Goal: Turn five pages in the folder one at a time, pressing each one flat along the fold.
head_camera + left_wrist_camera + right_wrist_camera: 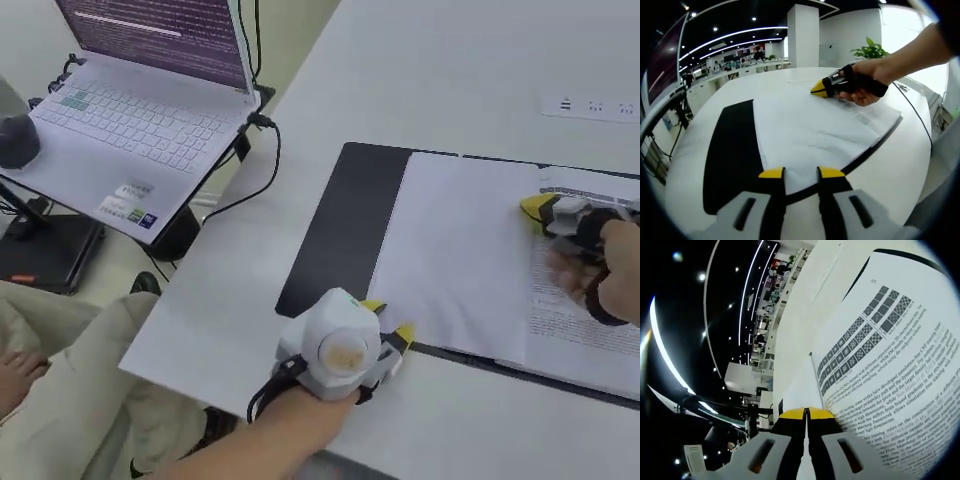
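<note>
White page (450, 250) pressed flat in the folder (335, 225).
My right hand-held gripper (537, 208) is closed, left hand-held gripper (390, 320) parted; sliding may crease it.

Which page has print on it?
The right page, beside the right gripper; the left page shows blank white.

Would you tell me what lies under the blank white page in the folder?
The black folder cover sticks out left of the blank page; any sheets beneath are hidden.

White table (420, 60) carries an open folder (340, 230) and power strip (595, 106).
</note>
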{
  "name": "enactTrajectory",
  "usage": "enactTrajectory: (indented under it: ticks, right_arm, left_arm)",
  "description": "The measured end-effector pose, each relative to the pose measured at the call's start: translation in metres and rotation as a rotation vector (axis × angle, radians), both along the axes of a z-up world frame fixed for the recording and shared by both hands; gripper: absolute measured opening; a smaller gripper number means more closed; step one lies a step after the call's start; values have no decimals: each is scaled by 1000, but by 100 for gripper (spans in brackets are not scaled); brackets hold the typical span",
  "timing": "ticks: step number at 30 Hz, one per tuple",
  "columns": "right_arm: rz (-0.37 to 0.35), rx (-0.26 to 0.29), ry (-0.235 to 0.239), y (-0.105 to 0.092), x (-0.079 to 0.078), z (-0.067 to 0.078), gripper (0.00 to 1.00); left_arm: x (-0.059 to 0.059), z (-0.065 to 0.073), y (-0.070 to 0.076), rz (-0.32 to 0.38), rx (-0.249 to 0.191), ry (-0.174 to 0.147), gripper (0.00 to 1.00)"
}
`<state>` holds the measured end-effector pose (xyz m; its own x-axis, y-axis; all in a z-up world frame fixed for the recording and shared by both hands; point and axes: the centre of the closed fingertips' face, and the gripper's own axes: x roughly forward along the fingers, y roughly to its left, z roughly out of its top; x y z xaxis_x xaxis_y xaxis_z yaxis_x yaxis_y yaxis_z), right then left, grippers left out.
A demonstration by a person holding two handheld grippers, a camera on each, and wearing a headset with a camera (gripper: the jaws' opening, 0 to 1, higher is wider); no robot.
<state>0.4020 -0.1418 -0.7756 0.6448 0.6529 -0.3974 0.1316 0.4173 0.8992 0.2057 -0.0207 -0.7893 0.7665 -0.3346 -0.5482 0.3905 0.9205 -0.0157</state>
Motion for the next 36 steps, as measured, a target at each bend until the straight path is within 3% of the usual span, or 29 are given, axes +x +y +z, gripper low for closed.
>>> enactTrajectory:
  ticks: [7,12,16,20,26,31,36]
  right_arm:
    - [-51,-25,-10,-3,35,-1,0]
    - [-118,0,-7,-8,54,-5,0]
    - [-177,39,3,-9,64,-3,0]
    - [-190,40,5,-10,72,-4,0]
    - [-169,33,7,-9,66,-3,0]
    - [-93,44,16,-5,47,-4,0]
    - [-74,64,29,-4,32,-4,0]
  left_arm:
    - [0,0,0,5,-6,-1,23]
    - [0,-1,0,1,-2,-2,23]
    - [0,-1,0,3,-5,-5,23]
    - [0,-1,0,7,-4,-4,23]
    - [1,-2,1,6,-3,-4,23]
    - [1,-1,1,5,-2,-4,23]
    - [1,-1,1,4,0,-3,23]
